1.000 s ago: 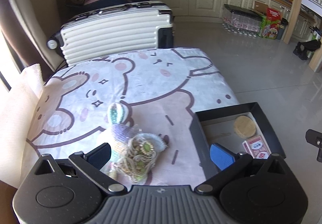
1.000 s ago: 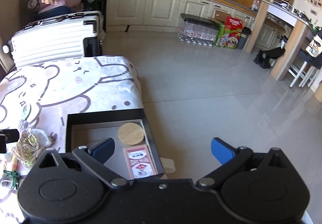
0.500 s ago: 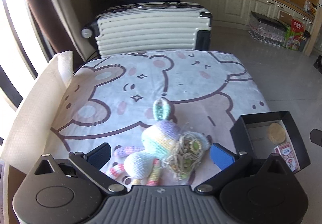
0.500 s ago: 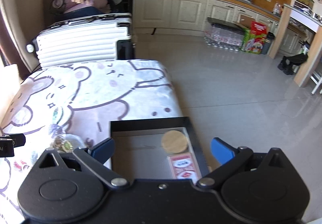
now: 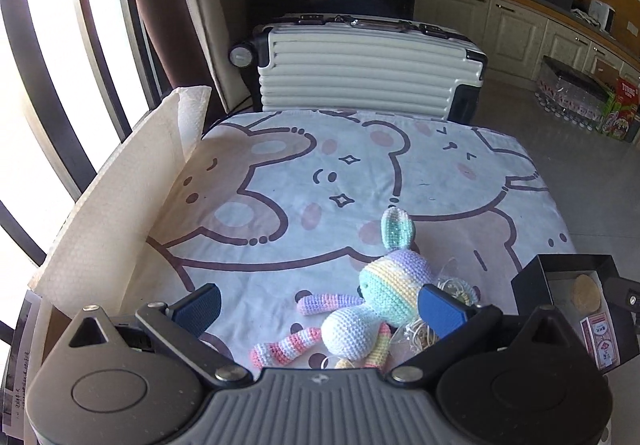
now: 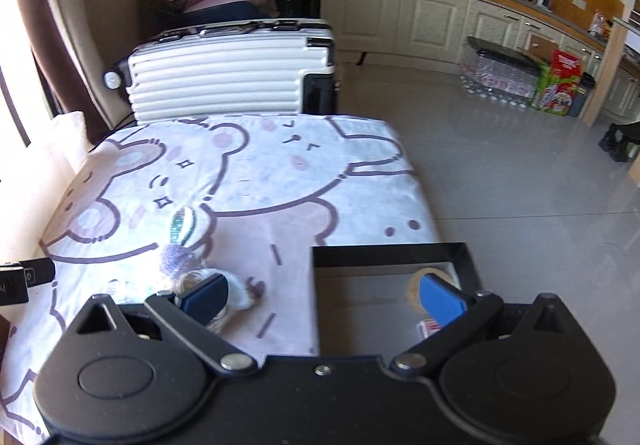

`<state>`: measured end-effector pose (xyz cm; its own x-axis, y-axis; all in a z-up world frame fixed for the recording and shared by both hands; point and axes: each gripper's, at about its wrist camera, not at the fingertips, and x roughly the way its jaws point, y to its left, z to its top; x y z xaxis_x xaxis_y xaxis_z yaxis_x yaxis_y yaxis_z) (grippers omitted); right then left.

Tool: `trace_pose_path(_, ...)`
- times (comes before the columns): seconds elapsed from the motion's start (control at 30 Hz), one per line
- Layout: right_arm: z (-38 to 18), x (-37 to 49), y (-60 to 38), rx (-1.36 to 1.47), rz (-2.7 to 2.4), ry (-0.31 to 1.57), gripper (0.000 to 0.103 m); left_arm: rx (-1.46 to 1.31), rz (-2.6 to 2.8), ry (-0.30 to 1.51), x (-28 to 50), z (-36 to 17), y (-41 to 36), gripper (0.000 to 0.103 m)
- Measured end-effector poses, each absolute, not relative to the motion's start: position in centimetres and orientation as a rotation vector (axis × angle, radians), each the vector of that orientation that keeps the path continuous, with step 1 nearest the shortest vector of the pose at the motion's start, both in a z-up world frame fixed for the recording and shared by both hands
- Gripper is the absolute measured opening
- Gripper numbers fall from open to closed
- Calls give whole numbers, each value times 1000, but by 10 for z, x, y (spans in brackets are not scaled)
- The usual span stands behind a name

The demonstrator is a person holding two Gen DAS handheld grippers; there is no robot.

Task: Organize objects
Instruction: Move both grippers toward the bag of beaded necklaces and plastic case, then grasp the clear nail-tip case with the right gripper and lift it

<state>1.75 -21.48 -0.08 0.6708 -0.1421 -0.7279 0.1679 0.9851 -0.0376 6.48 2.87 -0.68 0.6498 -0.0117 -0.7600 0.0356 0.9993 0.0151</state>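
A pastel crocheted bunny (image 5: 376, 297) lies on the bear-print cloth (image 5: 320, 181), with a clear bag of small trinkets (image 5: 452, 289) against its right side. My left gripper (image 5: 320, 305) is open, its fingers astride the bunny, just above it. A black open box (image 6: 384, 285) at the cloth's right front corner holds a round wooden disc (image 5: 586, 287) and a red card pack (image 5: 600, 337). My right gripper (image 6: 322, 295) is open and empty, hovering over the box's left edge. The bunny's ear (image 6: 182, 223) also shows in the right wrist view.
A white ribbed suitcase (image 5: 360, 69) lies behind the table. A cream padded sheet (image 5: 120, 201) stands along the table's left edge by the window. Tiled floor (image 6: 520, 185) lies to the right, with cabinets and a pack of bottles (image 6: 496, 81) further back.
Both grippers have swung left. The bunny has shifted from the left gripper's left finger to its right one. The right gripper has moved from beside the box to over its left edge.
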Motion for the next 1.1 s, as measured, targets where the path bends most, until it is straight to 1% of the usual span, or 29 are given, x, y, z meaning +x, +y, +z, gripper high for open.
trace_pose_path(0.4, -3, 29, -192, 83, -135, 829, 103, 23, 1, 821, 64, -2, 49, 103)
trace_pose_path(0.8, -26, 37, -191, 299, -132, 1006, 103, 38, -17, 765, 68, -3, 37, 103)
trace_pose_path(0.87, -33, 38, -191, 342, -150, 1034, 101, 55, -16, 763, 69, -5, 35, 103)
trace_pose_path(0.93, -43, 39, -189, 388, -165, 1070, 96, 70, -13, 764, 70, -8, 34, 103)
trace_pose_path(1.1, -67, 42, -190, 519, -269, 1146, 95, 101, 12, 779, 77, -16, 36, 103)
